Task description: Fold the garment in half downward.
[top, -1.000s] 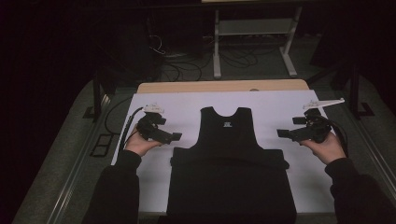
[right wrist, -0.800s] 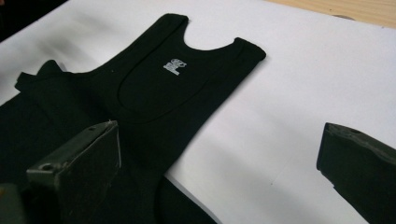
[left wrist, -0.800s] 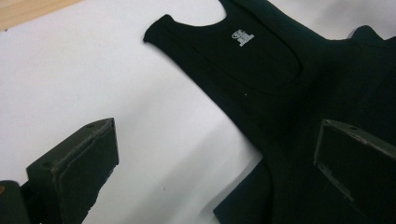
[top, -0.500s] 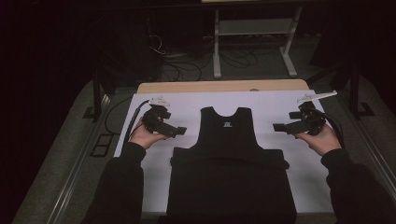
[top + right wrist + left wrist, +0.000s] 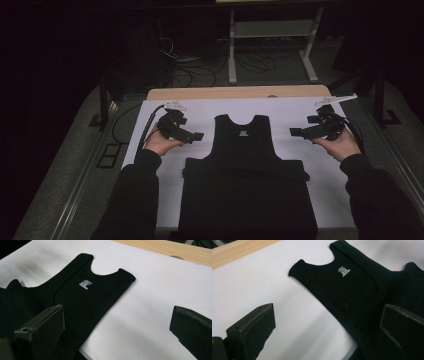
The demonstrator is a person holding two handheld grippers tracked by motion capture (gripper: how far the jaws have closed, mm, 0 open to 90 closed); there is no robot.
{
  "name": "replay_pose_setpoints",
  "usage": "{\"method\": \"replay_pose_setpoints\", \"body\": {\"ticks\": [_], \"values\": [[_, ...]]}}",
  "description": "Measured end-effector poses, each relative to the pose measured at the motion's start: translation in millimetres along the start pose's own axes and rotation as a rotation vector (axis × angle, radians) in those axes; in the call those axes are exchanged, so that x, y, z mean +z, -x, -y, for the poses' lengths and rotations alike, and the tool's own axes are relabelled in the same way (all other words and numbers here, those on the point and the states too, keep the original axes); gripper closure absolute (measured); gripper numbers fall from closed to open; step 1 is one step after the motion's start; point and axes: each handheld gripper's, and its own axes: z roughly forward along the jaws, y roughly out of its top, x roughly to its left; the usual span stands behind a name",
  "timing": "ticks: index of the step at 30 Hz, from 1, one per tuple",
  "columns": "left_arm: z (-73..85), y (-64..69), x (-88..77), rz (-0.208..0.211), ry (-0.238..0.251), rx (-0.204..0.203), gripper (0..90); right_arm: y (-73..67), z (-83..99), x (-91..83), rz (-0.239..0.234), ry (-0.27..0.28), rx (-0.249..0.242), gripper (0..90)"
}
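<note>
Moved inward and slightly farther up the table since a second ago: both grippers, now nearer the shoulders of the garment; garment itself unchanged in place.

High view: black tank top [image 5: 243, 165] spread flat on the white sheet [image 5: 280, 112], neck toward the far edge, hem toward the near edge, lower part wider and seemingly folded across the middle. Left gripper [image 5: 192, 136] held just left of the left shoulder strap, tips pointing right toward it, not touching. Right gripper [image 5: 296, 132] held to the right of the right strap, tips pointing left, a band of white sheet between. Wooden table edge [image 5: 240, 93] beyond the sheet.

Left gripper view: jaws of the left gripper [image 5: 327, 327] spread wide apart, holding nothing, above the sheet and the garment's edge. Tank top [image 5: 352, 290] stretching away to the right, scooped neckline, a small white label [image 5: 344, 271] inside the neck, raised seam curving below the neck.

Right gripper view: jaws of the right gripper [image 5: 117, 327] likewise wide apart and empty. Tank top [image 5: 75, 295] lying to the left, one jaw over its dark cloth, the other over bare white sheet. Same white label [image 5: 85, 284] below the neckline; wooden edge [image 5: 170, 250] at the far side.
</note>
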Motion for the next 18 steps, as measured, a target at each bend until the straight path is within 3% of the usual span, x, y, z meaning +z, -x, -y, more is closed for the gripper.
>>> {"method": "replay_pose_setpoints", "body": {"ticks": [18], "values": [[-4.8, -10.2, 24.1, -0.005, 0.007, -0.047, 0.0, 5.6, -16.8, 21.0, -0.013, -0.023, -0.010, 0.0]]}}
